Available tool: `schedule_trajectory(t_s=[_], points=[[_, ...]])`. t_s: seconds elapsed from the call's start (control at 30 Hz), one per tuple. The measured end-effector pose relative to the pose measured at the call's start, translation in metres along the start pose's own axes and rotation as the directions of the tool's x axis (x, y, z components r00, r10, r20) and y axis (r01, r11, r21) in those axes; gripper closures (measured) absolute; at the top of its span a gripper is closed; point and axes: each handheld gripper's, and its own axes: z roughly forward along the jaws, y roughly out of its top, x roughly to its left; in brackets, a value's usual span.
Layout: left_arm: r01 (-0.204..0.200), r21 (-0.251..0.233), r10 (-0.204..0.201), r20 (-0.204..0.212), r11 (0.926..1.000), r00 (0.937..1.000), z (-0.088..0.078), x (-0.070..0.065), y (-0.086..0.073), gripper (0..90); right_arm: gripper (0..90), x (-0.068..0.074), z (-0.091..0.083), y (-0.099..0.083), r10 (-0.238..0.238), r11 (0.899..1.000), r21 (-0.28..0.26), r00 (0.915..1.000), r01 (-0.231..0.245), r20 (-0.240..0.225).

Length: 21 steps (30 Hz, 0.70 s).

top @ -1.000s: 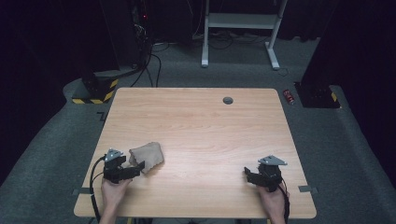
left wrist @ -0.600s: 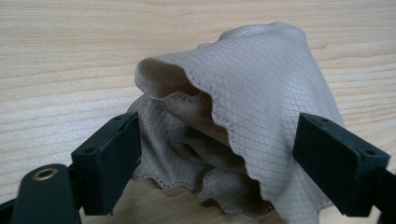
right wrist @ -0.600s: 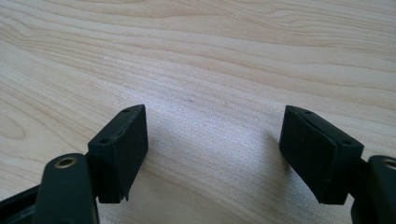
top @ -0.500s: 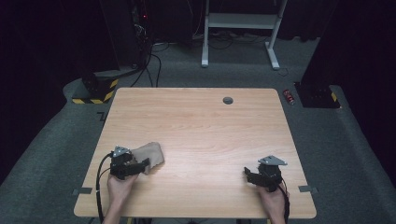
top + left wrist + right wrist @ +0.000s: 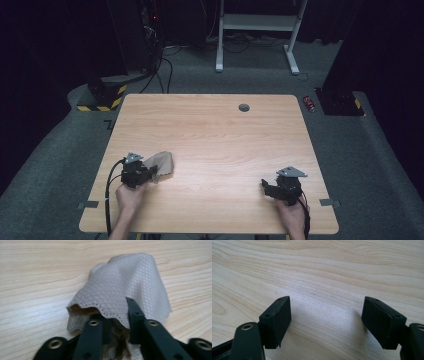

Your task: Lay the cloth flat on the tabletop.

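A beige, diamond-textured cloth [image 5: 163, 163] lies crumpled on the wooden table [image 5: 210, 130] near its front left. My left gripper [image 5: 149, 173] reaches into the cloth's near edge from the left. In the left gripper view the cloth [image 5: 130, 282] drapes over the jaws, and the left gripper [image 5: 113, 317] has just been closing, with bunched fabric pinched between its jaws. My right gripper [image 5: 268, 187] rests at the front right of the table. The right gripper [image 5: 327, 320] stands open over bare wood with nothing between its jaws.
A small dark round grommet [image 5: 244, 107] sits near the table's far edge. On the floor beyond are a black-and-yellow striped base [image 5: 102, 98], a white desk frame [image 5: 255, 35] and a small red object [image 5: 310, 103].
My left gripper slid right into the cloth and its jaws closed on the near edge, bunching and lifting the fabric. The right gripper has not moved.
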Motion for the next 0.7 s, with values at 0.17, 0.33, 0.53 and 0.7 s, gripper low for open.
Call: schedule_trajectory(t_s=[0.17,0.33,0.53,0.7], points=[[-0.054,-0.02,0.055,0.051,0.9983,0.9971,0.004,-0.012,0.007,82.2,23.5,0.0,0.0,0.0,0.0,1.0,0.0,1.0,0.0,0.0],[-0.091,-0.027,0.093,0.087,0.9955,0.9918,0.008,-0.025,0.014,82.7,23.5,0.0,0.0,0.0,0.0,1.0,0.0,1.0,0.0,0.0],[-0.131,-0.044,0.136,0.151,0.9905,0.9791,0.013,-0.045,0.024,82.7,23.5,0.0,0.0,0.0,0.0,1.0,0.0,1.0,0.0,0.0],[-0.167,-0.041,0.172,0.203,0.9851,0.964,0.02,-0.061,0.033,82.6,23.5,0.0,0.0,0.0,0.0,1.0,0.0,1.0,0.0,0.0]])
